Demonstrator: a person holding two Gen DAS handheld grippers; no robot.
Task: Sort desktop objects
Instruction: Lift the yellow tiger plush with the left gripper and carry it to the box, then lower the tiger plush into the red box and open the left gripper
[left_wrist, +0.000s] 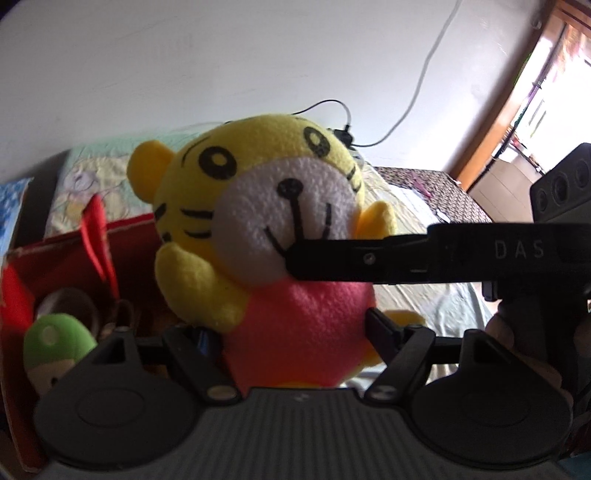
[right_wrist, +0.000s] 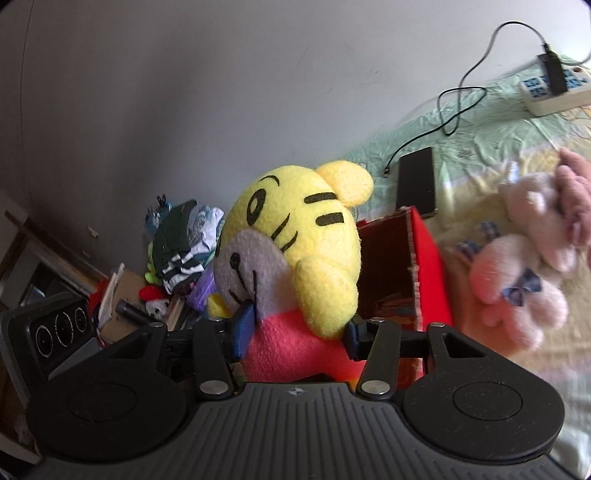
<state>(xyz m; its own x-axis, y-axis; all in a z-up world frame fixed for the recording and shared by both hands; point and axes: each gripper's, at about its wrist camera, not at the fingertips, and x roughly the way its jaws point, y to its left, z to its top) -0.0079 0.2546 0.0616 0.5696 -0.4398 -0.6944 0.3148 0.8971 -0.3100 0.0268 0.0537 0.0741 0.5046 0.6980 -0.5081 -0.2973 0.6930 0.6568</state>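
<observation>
Left wrist view: left tongs (left_wrist: 291, 332) clamped on red belly of tiger plush (left_wrist: 266, 221); left finger mostly hidden behind plush. Right tongs' finger (left_wrist: 332, 262) crossed plush's chin. Red box (left_wrist: 74, 258) behind-left, cut off by frame, held green plush (left_wrist: 55, 343), half hidden; round metal item beside it unclear.

Right wrist view: right tongs (right_wrist: 295, 332) clamped on same plush, held over red box. Pink plush toys (right_wrist: 524, 266) blurred on bed (right_wrist: 480, 122); phone (right_wrist: 417, 181) near box.

"DAS" on right tool (left_wrist: 369, 258)
</observation>
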